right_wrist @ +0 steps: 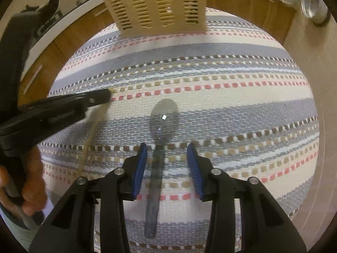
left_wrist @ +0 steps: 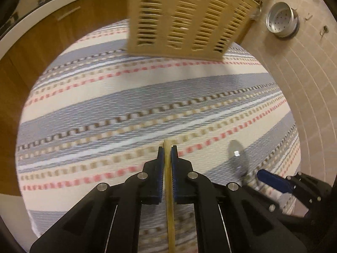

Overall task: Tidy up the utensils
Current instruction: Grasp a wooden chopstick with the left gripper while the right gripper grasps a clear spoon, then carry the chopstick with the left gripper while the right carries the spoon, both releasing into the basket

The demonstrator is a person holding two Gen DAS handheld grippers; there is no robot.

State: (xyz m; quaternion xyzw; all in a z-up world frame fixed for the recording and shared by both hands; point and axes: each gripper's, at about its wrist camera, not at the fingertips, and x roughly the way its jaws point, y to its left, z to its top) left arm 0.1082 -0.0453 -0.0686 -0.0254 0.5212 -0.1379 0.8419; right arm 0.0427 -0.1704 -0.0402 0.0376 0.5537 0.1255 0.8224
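My left gripper is shut on a thin pale wooden stick-like utensil that runs back between its blue pads, held above the striped cloth. It shows in the right wrist view at the left, with the utensil hanging down, blurred. My right gripper is open, its jaws either side of the handle of a clear grey plastic spoon lying on the cloth. The spoon's bowl also shows in the left wrist view beside the right gripper's fingertip. A beige slotted basket stands at the far end.
The round table's edge falls off to wooden cabinets on the left and a tiled floor on the right. A metal perforated pot sits on the floor at the far right. A hand holds the left gripper's handle.
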